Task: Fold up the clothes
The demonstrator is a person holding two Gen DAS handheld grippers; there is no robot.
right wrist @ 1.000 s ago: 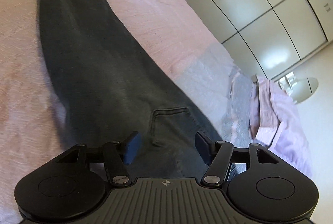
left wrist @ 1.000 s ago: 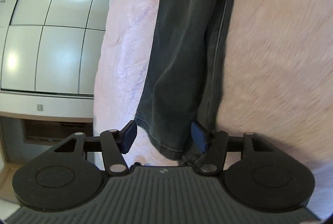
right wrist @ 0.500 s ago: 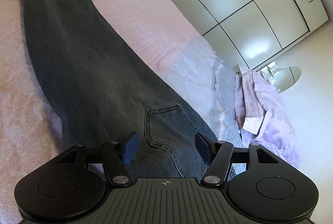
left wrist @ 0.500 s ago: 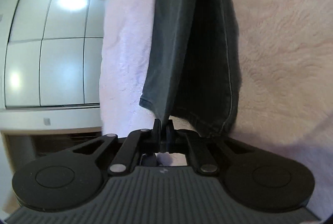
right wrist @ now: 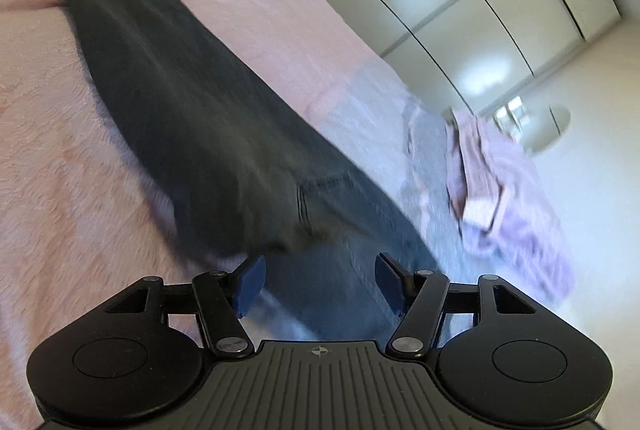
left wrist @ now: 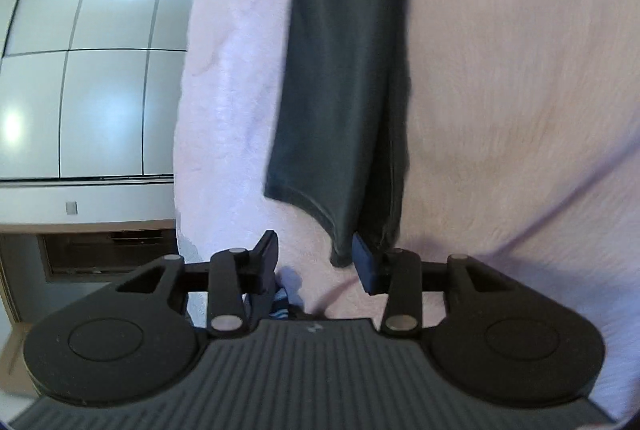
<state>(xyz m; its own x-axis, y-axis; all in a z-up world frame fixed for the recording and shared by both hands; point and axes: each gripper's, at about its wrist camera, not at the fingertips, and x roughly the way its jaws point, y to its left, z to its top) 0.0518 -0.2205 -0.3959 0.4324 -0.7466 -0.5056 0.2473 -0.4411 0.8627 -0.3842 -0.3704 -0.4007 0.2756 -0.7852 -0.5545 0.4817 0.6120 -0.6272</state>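
Half a sec ago the left gripper (left wrist: 316,262) was pinched shut on the jeans' (left wrist: 340,70) leg hem; it has now let go, fingers spread wide w/ the hem corner hanging just off the inner face of the right-hand pad (left wrist: 366,266). The right gripper (right wrist: 320,282) has stayed spread, but has shifted so the waist end of the jeans (right wrist: 192,110) now sits lower betw. its pads, back pocket just ahead of them.

Edges & room: in the left wrist view the hem ends close to the foot edge of the bed (left wrist: 520,90), w/ bare pink cover on both sides of the leg, wider on the right. Bed's side edge runs down the left, near the leg. In the right wrist view the jeans run long & straight from the tongs to the far end of the bed (right wrist: 48,150). Open pink cover to the left; to the right a paler grey-blue strip of bedding, then a crumpled lilac garment (right wrist: 516,182) at the bed's edge, apart from the jeans.

Room: white wardrobe doors (left wrist: 92,70) beyond the bed side, glossy w/ light glare. Both views motion-blurred.

Pose: both grippers are low over the cover, pointing along the jeans from opposite ends.
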